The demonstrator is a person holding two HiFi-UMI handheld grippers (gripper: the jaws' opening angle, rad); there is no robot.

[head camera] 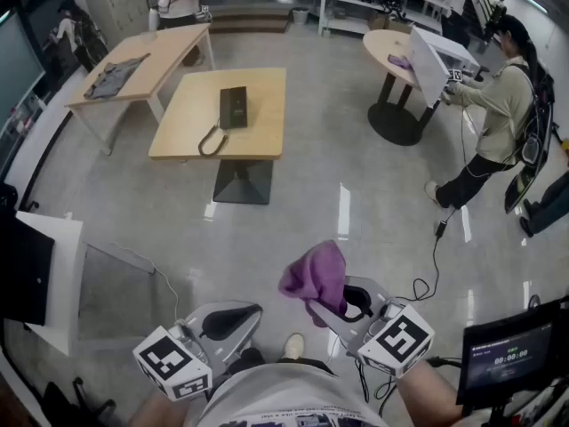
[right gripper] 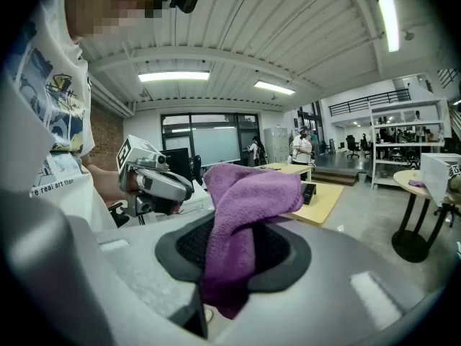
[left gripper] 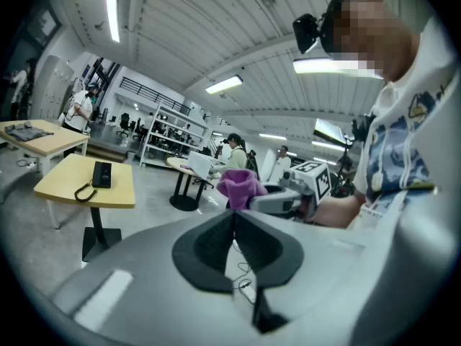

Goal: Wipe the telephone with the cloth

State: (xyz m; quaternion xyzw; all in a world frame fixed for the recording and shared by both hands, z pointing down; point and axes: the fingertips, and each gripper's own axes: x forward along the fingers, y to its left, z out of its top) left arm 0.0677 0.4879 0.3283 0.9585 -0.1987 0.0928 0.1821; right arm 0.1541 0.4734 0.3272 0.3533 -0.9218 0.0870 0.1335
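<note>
You stand on the open floor (head camera: 356, 176) with the purple cloth (head camera: 316, 274) pinched in your right hand-held gripper (head camera: 331, 311), most of it bunched loose above the closed jaws. Your left hand-held gripper (head camera: 222, 320) is shut tight with nothing in it. The black telephone (head camera: 233, 107) lies well ahead on a wooden surface (head camera: 262, 96), its cord (head camera: 211, 140) looping toward the near edge.

The likeliest trouble is at the wipe. A firm stroke could slide the light telephone, or the floppy cloth could catch the cord and drag it off, since the closed left hand-held gripper is not ready to steady anything. A cable (head camera: 435, 261) on the floor to your right could also snag a foot.
</note>
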